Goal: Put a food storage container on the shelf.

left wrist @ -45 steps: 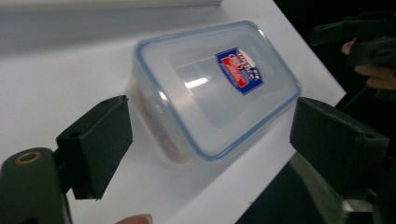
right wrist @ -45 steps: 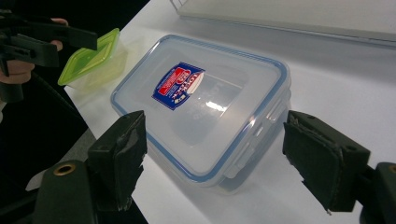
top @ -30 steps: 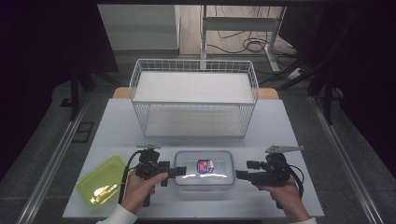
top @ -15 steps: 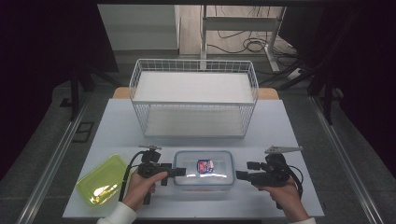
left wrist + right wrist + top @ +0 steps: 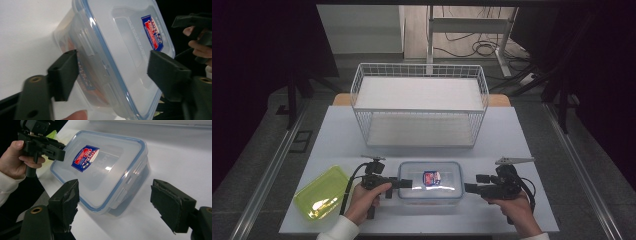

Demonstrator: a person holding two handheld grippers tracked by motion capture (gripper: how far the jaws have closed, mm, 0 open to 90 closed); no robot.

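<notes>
Container (image 5: 430,180) sits unmoved on the counter (image 5: 512,135); both tools — left (image 5: 404,183), right (image 5: 469,188) — stay gaping beside it; basket (image 5: 419,107) at twelve, green tray (image 5: 319,192) at nine.

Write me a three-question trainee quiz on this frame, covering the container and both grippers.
1. True or false: the lid of the clear plastic container is on.
2. Which gripper is closer to the container: (a) left gripper or (b) right gripper?
3. Fill in: the yellow-green tray lies on the table to the container's ____ in the high view.

Key: 1 true, its blue-edged lid sits in place. 2 (a), its open jaws straddle the container's end; the right's are open, short of it. 3 left.
</notes>
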